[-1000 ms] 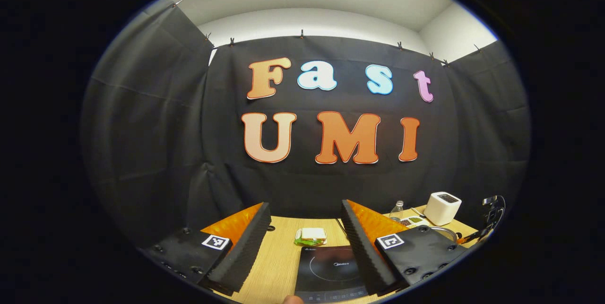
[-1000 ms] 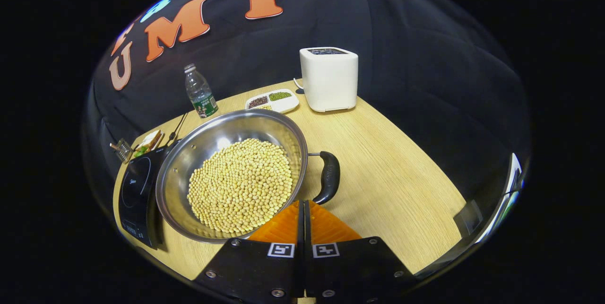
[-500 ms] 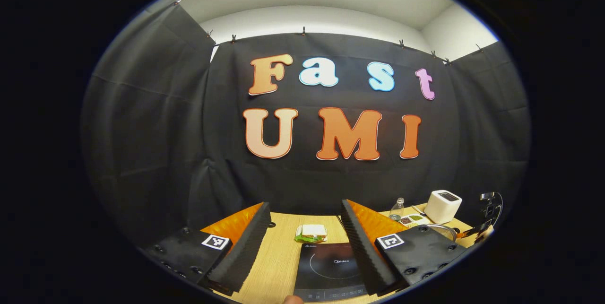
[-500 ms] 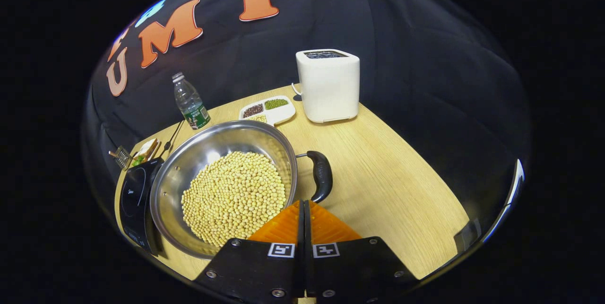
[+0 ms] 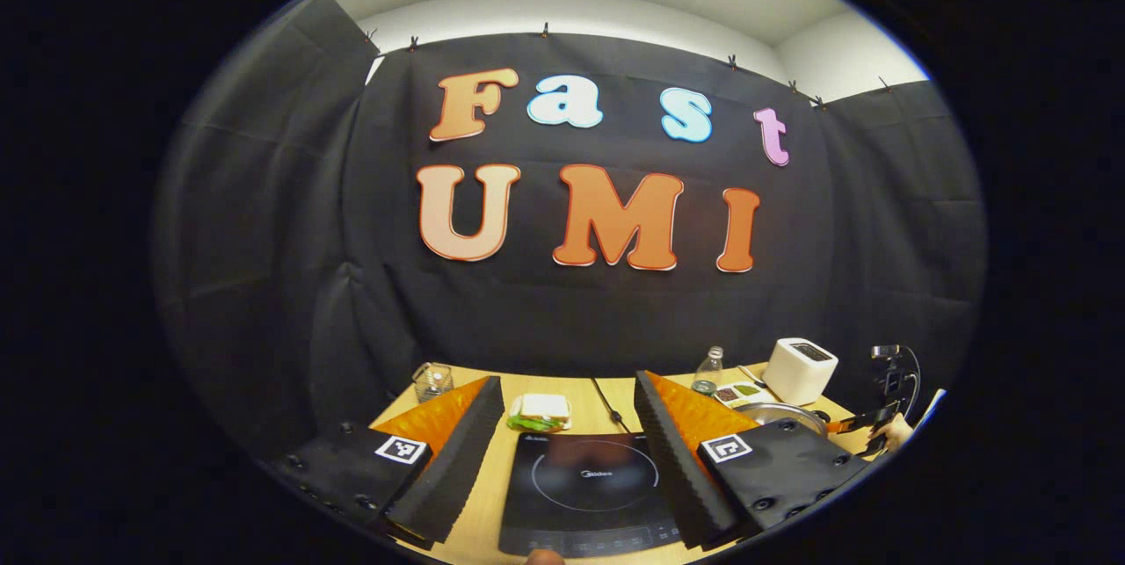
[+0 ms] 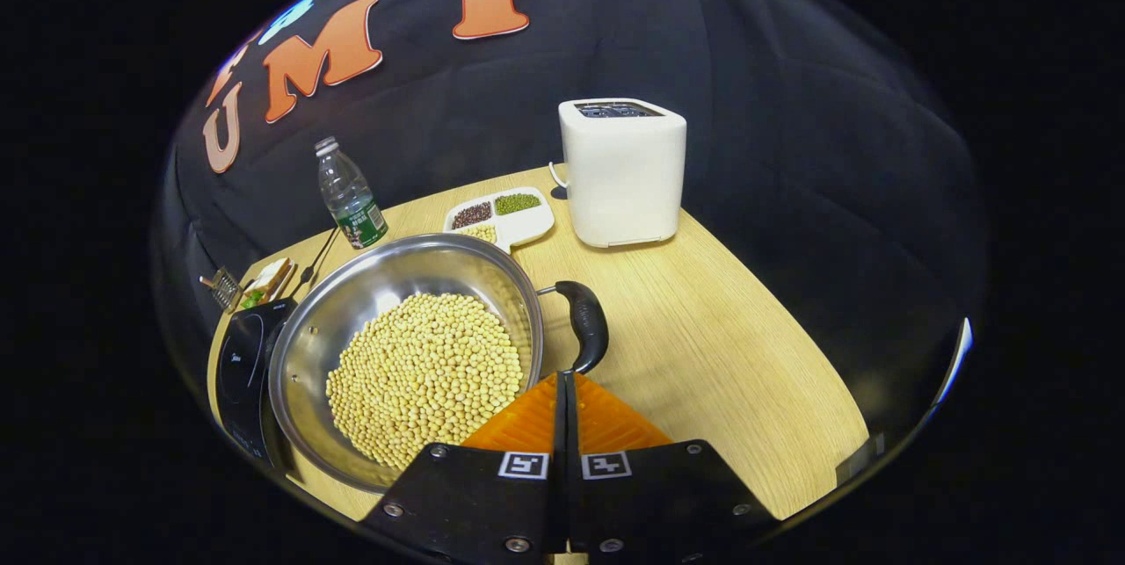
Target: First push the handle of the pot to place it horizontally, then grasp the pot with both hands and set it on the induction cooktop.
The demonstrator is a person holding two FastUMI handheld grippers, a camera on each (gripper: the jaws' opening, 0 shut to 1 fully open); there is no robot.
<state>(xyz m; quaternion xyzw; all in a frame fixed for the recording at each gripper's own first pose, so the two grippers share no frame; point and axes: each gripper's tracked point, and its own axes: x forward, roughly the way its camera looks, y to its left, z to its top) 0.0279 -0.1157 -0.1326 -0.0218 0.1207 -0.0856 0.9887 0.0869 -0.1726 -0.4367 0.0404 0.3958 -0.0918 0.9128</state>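
Right gripper (image 6: 562, 379) fingers pressed together, nothing between, tips touching lower end of pot handle (image 6: 585, 328). Pot (image 6: 352, 301) full of soybeans (image 6: 426, 372) on table (image 6: 721, 354), left edge overlapping cooktop (image 6: 237, 363) at 9 o'clock. Handle at pot's 3 o'clock side. Toaster (image 6: 626, 171) at 1 o'clock, divided dish (image 6: 499, 215) and bottle (image 6: 349, 194) at 11 to 12 o'clock, sandwich (image 6: 264, 282) beyond cooktop.

Left gripper (image 5: 569, 446) fingers spread wide, holding nothing, raised over cooktop (image 5: 587, 486). Sandwich (image 5: 540, 412) at 12 o'clock, glass (image 5: 429, 380) at 10 o'clock, pot rim (image 5: 778, 411), toaster (image 5: 798, 370) at 2 o'clock.
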